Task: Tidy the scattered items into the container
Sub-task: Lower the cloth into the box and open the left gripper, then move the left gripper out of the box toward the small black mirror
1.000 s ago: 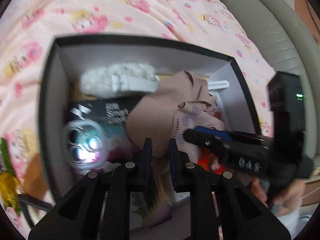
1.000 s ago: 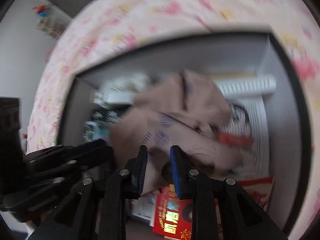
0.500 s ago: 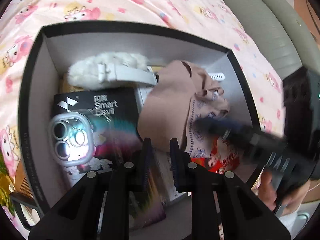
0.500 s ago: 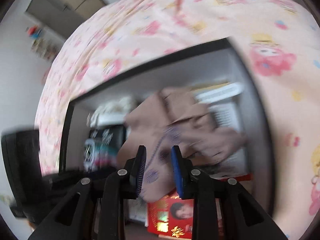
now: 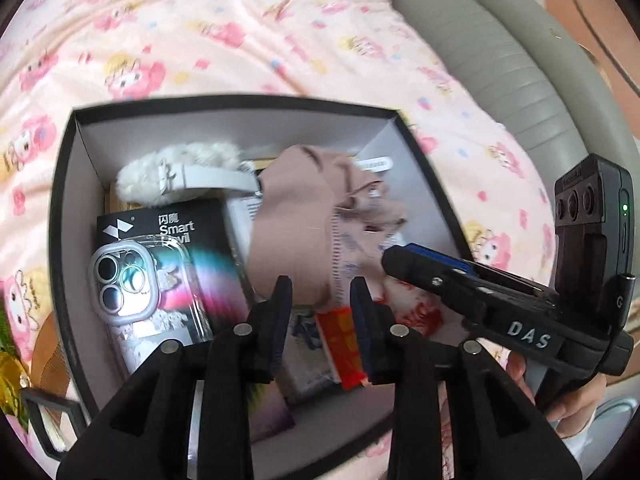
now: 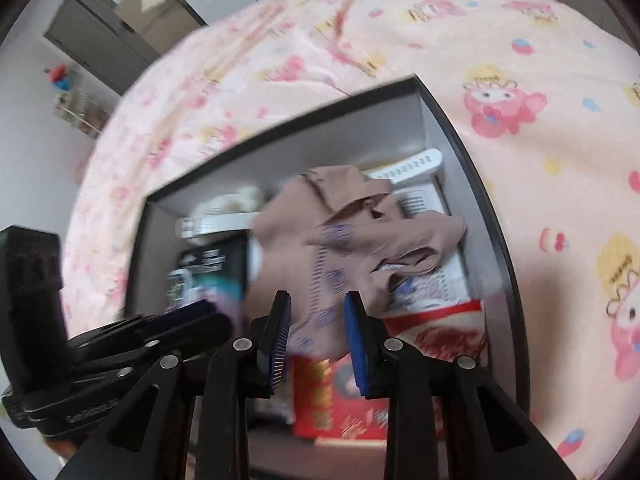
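A black box [image 5: 220, 128] with grey inner walls sits on the pink bedsheet. Crumpled in its middle lies a beige cloth [image 5: 296, 220] [image 6: 320, 240]. Around it are a fluffy white piece [image 5: 180, 164], a black package [image 5: 188, 232], a clear phone case [image 5: 132, 280], a white strap [image 6: 416, 162] and a red packet [image 6: 432, 328]. My left gripper [image 5: 320, 284] hovers over the box's near side, its jaws opening with nothing between them. My right gripper [image 6: 317, 296] hangs open above the cloth and also holds nothing. Each gripper shows in the other's view: the right gripper [image 5: 400, 256], the left gripper [image 6: 208, 312].
The box [image 6: 280, 144] rests on a cartoon-print sheet [image 5: 240, 40]. A grey padded edge [image 5: 500, 60] runs along the far right. A yellow-green wrapper [image 5: 8, 364] lies left of the box. A hand [image 5: 572, 400] holds the right gripper. Dark cabinets [image 6: 120, 28] stand beyond the bed.
Both grippers have drawn back and upward from the beige cloth, which stays in the box. The left jaws have spread wider apart.
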### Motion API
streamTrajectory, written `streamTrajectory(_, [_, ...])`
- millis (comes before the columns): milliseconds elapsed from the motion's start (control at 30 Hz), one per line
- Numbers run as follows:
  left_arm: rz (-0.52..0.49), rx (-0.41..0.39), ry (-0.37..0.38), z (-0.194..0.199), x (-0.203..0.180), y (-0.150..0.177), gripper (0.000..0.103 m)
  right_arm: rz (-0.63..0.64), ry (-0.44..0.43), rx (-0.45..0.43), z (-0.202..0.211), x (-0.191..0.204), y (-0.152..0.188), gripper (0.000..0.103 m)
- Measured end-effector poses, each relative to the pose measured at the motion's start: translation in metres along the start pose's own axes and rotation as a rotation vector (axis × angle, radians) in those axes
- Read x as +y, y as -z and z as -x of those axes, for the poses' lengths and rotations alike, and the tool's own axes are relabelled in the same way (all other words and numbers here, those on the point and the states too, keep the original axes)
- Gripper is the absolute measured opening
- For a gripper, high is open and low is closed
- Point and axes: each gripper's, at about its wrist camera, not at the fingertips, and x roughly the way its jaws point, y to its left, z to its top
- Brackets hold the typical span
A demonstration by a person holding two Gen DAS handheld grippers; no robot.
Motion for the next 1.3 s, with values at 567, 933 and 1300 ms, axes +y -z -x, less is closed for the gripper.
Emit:
streamTrajectory(567, [-0.07,-0.1,0.054,0.078,-0.027,0.109,0.039,0.087,0.064,-0.222,0.051,0.062,0.109,0.028])
streamTrajectory(933, [-0.029,-0.129,-0.035,0.15,0.009,0.135,0.04,0.253,-0.007,-0.185,0.053,0.141,0.141,0.028])
streamTrajectory(1300, [0.223,-0.181,-0.102,0.201,0.137,0.158,0.04,0.401,-0.145,-0.052,-0.011,0.236,0.137,0.032])
